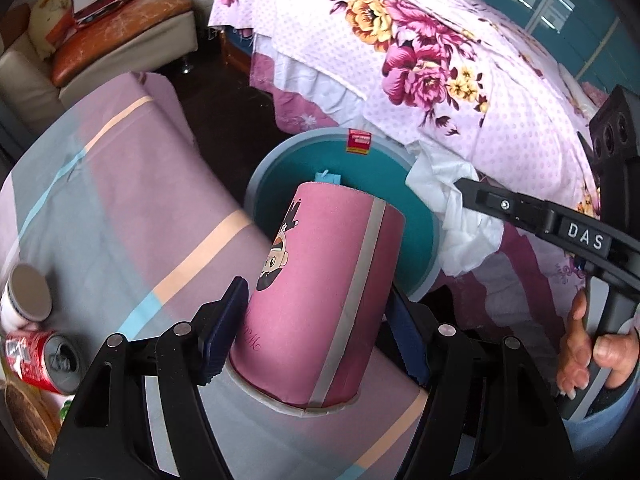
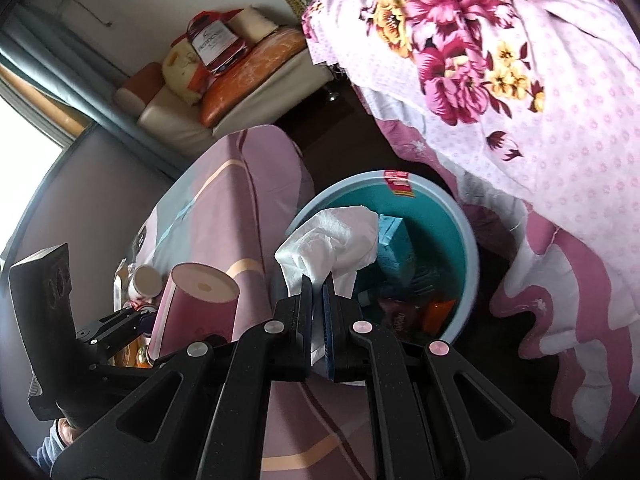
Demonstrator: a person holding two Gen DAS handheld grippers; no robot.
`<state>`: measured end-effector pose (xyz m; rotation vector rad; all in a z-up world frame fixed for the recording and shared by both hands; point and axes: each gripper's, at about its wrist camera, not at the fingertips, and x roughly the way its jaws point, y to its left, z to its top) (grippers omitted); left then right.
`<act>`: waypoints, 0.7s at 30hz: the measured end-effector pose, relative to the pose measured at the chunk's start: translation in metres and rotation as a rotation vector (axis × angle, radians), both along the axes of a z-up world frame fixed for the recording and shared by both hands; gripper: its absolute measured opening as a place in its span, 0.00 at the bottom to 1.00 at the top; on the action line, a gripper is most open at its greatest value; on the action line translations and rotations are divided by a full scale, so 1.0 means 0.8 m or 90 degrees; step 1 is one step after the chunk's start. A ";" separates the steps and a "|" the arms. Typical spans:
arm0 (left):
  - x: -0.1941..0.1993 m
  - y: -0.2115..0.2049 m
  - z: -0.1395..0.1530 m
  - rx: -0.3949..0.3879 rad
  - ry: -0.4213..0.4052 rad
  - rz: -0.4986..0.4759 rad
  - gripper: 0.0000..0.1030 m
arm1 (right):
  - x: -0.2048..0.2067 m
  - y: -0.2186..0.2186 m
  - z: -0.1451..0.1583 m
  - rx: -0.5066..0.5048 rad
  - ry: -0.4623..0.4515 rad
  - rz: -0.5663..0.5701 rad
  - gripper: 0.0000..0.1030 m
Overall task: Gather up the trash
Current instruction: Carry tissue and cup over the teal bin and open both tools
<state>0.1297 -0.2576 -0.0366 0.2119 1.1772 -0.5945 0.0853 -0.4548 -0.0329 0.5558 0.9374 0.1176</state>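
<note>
My left gripper (image 1: 316, 328) is shut on a pink paper cup (image 1: 320, 300) with a cartoon figure, held upside down over the table edge next to the bin; it also shows in the right wrist view (image 2: 196, 304). My right gripper (image 2: 318, 300) is shut on a crumpled white tissue (image 2: 332, 240) and holds it over the near rim of the round teal bin (image 2: 468, 248). The tissue (image 1: 452, 216) and bin (image 1: 264, 176) also show in the left wrist view. The bin holds a blue carton (image 2: 394, 248) and several wrappers.
A table with a pink and grey striped cloth (image 1: 120, 208) is at the left. On it lie a red can (image 1: 40, 356) and a white cup (image 1: 26, 296). A bed with a floral cover (image 1: 440, 60) hangs close beside the bin. A sofa (image 1: 100, 32) is at the back.
</note>
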 end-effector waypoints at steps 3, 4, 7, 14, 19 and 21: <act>0.006 -0.011 -0.005 0.000 0.006 -0.002 0.68 | 0.000 -0.006 -0.002 0.000 0.002 -0.008 0.05; 0.008 -0.013 -0.007 -0.001 0.008 -0.003 0.68 | 0.001 -0.008 -0.004 0.001 0.003 -0.011 0.05; 0.012 -0.018 -0.011 -0.002 0.011 0.000 0.69 | 0.002 -0.011 -0.006 0.002 0.008 -0.016 0.05; 0.019 -0.015 -0.017 -0.006 0.015 0.017 0.82 | 0.008 -0.010 -0.012 -0.001 0.021 -0.016 0.05; 0.019 -0.003 -0.019 -0.010 0.018 0.027 0.82 | 0.014 -0.005 -0.014 -0.006 0.028 -0.014 0.05; 0.017 0.004 -0.019 -0.014 0.021 0.031 0.82 | 0.015 -0.002 -0.014 -0.009 0.030 -0.012 0.05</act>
